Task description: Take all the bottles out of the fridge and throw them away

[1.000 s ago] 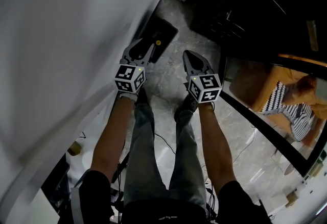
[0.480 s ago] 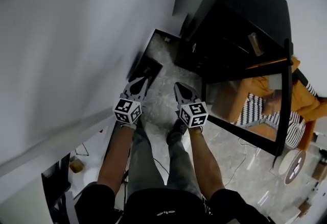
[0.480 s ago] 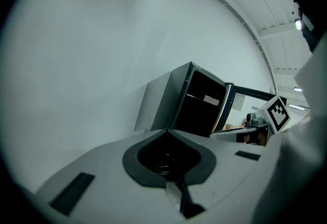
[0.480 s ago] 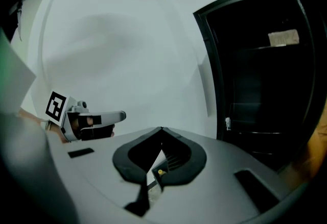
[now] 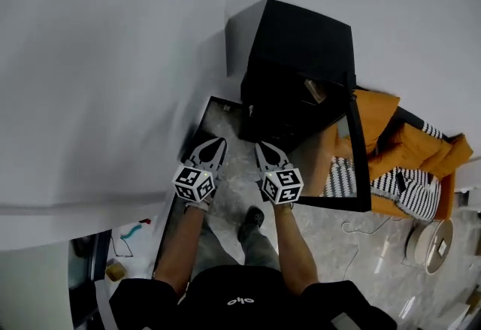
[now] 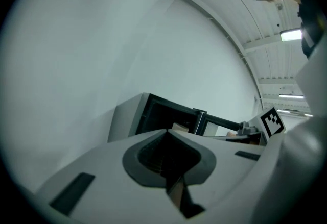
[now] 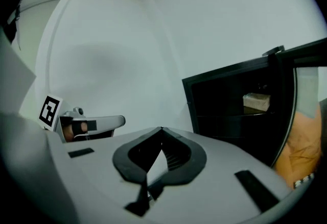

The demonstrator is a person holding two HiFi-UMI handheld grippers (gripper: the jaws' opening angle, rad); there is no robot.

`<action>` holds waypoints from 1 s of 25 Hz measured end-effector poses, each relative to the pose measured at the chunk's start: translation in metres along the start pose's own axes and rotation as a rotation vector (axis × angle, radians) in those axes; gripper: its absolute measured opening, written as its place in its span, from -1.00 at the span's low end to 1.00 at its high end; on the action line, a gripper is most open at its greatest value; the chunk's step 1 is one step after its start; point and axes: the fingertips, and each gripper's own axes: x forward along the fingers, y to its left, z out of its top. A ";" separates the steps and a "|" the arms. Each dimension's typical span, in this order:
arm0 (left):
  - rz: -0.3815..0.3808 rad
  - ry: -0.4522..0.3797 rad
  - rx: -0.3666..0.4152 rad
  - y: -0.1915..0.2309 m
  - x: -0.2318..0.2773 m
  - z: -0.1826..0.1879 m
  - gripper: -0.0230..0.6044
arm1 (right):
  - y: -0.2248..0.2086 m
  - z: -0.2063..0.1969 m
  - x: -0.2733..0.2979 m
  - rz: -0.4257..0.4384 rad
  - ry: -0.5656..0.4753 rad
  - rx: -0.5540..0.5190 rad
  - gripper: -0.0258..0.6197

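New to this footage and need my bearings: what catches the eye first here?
A black fridge stands against the white wall, its glass door swung open. Before it the left gripper and right gripper hang side by side, both shut and empty. Orange cushions lie at the right.

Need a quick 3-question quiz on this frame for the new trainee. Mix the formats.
1. True or false: the door of the fridge stands open.
2. Pick one. The left gripper and right gripper are: A) both shut, nothing between the jaws; B) both wide open; C) left shut on a bottle.
3. Fill in: the right gripper view shows a pale ___ on a shelf inside the fridge.

Key: 1 true; 2 A; 3 box.
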 end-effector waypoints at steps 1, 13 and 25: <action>-0.013 -0.004 0.008 -0.013 0.005 0.009 -0.91 | -0.005 0.010 -0.011 -0.014 -0.011 0.008 -0.89; -0.110 0.007 0.079 -0.131 0.051 0.049 -0.91 | -0.066 0.080 -0.121 -0.135 -0.096 0.018 -0.89; -0.147 0.005 0.143 -0.168 0.068 0.066 -0.91 | -0.085 0.104 -0.149 -0.156 -0.135 -0.031 -0.89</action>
